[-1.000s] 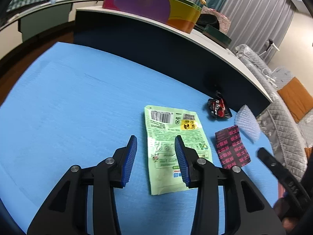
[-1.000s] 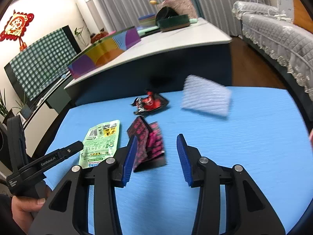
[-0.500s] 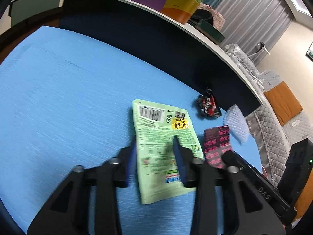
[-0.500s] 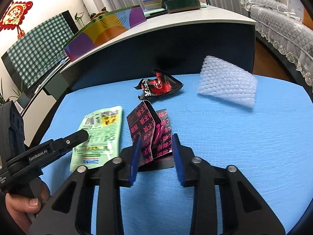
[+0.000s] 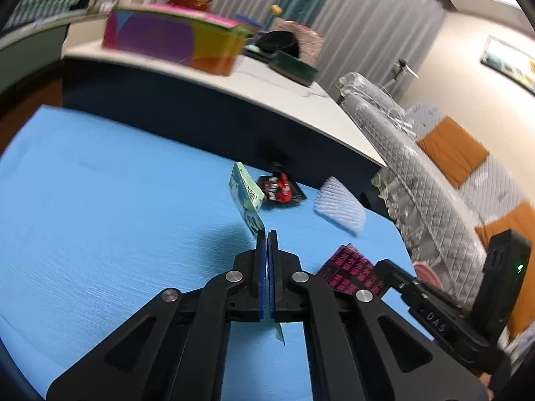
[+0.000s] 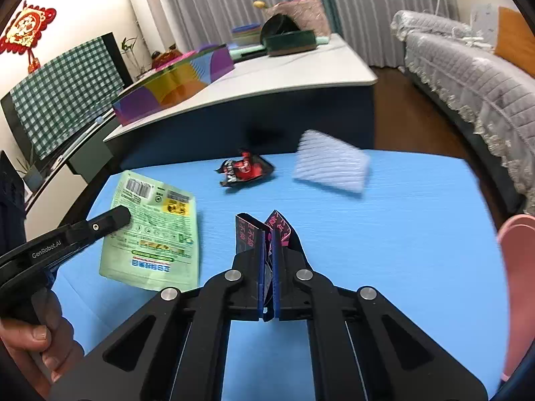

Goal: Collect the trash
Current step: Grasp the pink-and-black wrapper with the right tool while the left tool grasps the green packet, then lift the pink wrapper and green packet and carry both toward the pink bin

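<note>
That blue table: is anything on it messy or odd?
Yes. A crumpled red wrapper and a bubble-wrap piece lie loose at the blue table's far edge. Nothing looks spilled.

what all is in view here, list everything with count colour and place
green packet: 1, light green, pinched in left gripper, lifted
black-and-pink wrapper: 1, pinched in right gripper
red-and-black wrapper: 1, far on blue table
bubble wrap: 1, whitish, right of it
blue table: 1, foreground
white counter: 1, behind
colourful box: 1, on counter
sofa: 1, grey, right
left gripper: black, shut
right gripper: black, shut
hand: 1, lower left
</note>
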`<state>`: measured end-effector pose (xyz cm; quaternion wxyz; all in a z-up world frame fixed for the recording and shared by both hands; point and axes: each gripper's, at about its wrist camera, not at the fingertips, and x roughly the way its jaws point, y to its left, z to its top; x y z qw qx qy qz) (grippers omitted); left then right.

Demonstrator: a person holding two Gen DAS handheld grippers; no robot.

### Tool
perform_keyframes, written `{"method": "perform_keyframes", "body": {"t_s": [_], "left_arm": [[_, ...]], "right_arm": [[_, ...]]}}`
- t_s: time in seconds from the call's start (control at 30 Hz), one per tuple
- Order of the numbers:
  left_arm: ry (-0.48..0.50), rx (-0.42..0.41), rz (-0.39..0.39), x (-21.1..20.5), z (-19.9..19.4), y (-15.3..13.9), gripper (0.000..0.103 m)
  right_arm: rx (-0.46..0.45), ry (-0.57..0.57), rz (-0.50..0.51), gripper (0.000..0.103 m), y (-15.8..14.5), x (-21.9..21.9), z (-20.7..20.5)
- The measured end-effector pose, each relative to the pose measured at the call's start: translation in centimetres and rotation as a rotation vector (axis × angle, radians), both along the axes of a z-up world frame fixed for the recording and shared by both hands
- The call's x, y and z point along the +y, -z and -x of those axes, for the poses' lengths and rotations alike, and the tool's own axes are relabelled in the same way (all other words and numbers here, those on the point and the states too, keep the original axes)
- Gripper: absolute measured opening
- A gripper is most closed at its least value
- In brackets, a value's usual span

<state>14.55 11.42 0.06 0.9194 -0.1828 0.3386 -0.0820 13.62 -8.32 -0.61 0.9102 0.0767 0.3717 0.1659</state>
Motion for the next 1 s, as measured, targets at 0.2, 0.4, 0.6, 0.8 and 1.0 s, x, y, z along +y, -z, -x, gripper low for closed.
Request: {"method": "perform_keyframes", "body": {"t_s": [0.2, 0.4, 0.6, 0.8, 1.0], "left_arm": [[0.051, -0.055, -0.119, -3.1, 1.7, -1.8, 0.000], [0.072, -0.093, -0.154, -4.2, 3.2, -3.3, 0.000], [0.088, -0.122, -0.175, -5.0, 4.6, -4.3, 0.000], [0.105, -0.140, -0.191, -6.1, 5.8, -4.8, 0.000], [0.125, -0.144, -0.205, -7.1, 6.5, -4.8, 0.000]], "right_arm": [[-0.033, 0.053, 0.036, 0.004, -1.3, -2.3, 2.8], [-0.070, 0.108, 0.047, 0.004, -2.9, -4.4, 4.8], [-0.105, 0.143, 0.046, 0.004, -4.5, -6.0, 6.5], [-0.150, 0.175, 0.065, 0.004, -5.5, -7.3, 8.6], [-0.168, 0.205, 0.072, 0.004, -5.7, -8.8, 9.3]]}}
